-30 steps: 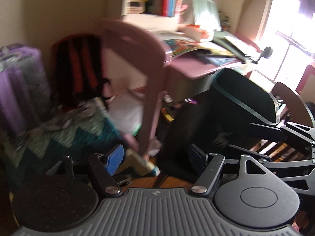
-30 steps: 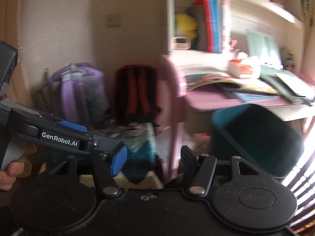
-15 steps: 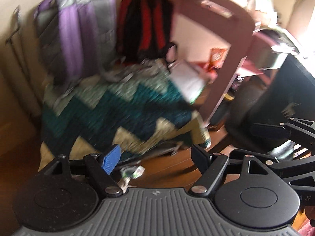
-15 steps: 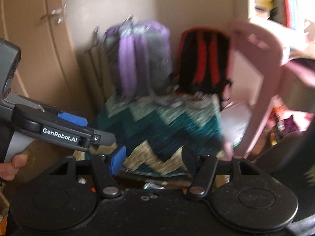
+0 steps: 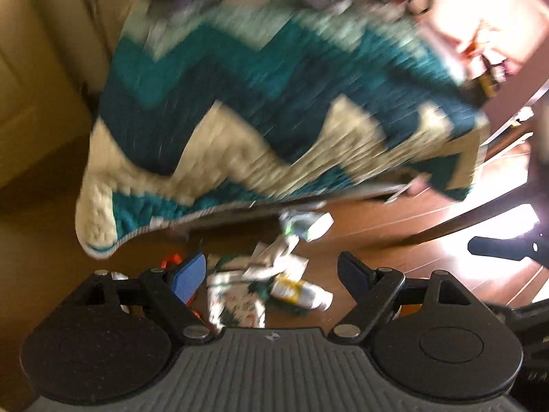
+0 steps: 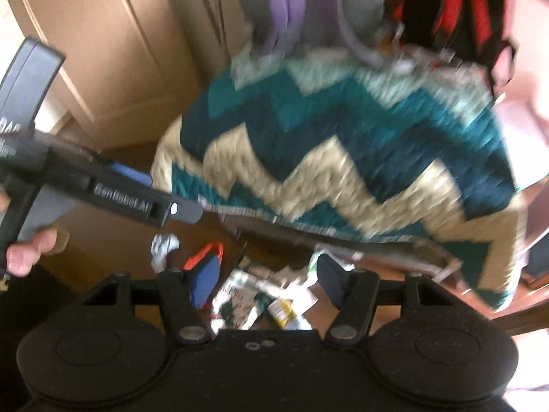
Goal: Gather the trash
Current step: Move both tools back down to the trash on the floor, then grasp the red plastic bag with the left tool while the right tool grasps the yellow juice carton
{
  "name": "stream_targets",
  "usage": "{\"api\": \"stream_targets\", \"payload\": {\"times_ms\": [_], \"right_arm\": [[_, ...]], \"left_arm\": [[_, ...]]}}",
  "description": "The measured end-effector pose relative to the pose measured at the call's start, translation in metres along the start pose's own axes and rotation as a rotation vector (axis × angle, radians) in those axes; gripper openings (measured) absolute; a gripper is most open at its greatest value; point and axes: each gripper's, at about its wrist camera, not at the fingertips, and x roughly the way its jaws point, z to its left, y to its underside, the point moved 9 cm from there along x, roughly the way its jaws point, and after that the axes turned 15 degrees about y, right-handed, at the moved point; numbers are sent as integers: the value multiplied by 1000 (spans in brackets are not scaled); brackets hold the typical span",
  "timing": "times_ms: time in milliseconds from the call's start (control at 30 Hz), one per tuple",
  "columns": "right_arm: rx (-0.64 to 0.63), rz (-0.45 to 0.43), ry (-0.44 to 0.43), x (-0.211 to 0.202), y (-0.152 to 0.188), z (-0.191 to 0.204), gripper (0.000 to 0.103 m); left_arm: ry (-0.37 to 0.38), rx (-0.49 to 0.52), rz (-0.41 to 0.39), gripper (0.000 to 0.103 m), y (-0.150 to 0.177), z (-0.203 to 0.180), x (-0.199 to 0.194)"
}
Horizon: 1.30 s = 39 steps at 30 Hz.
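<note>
A pile of crumpled wrappers (image 5: 274,274) lies on the wooden floor just below the edge of a teal and cream zigzag quilt (image 5: 274,103). My left gripper (image 5: 271,267) points steeply down over the pile. Its jaws are opening, and nothing is pressed between them. A yellow and white wrapper (image 5: 298,292) and a patterned one (image 5: 236,305) show in the gap. My right gripper (image 6: 267,281) hangs open over the same pile (image 6: 254,295), apart from it. White crumpled paper (image 6: 163,245) and an orange wrapper (image 6: 206,254) lie to its left.
The quilt (image 6: 343,154) overhangs the floor behind the trash. A purple backpack (image 6: 291,7) and a red and black one (image 6: 446,10) stand behind it, with a beige cupboard door (image 6: 103,51) at the left. A hand (image 6: 31,250) holds the left gripper's housing (image 6: 120,192).
Both grippers have swung down and left, from the desk and pink chair to the floor under the quilt. The trash pile has come into view between the jaws. The left jaws stand wider.
</note>
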Motion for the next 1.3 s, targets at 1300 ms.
{"api": "stream_targets", "payload": {"times_ms": [1300], "right_arm": [[-517,549,52,364,167,69,63]], "left_arm": [[-74,-470,487,84,198,288,289]]}}
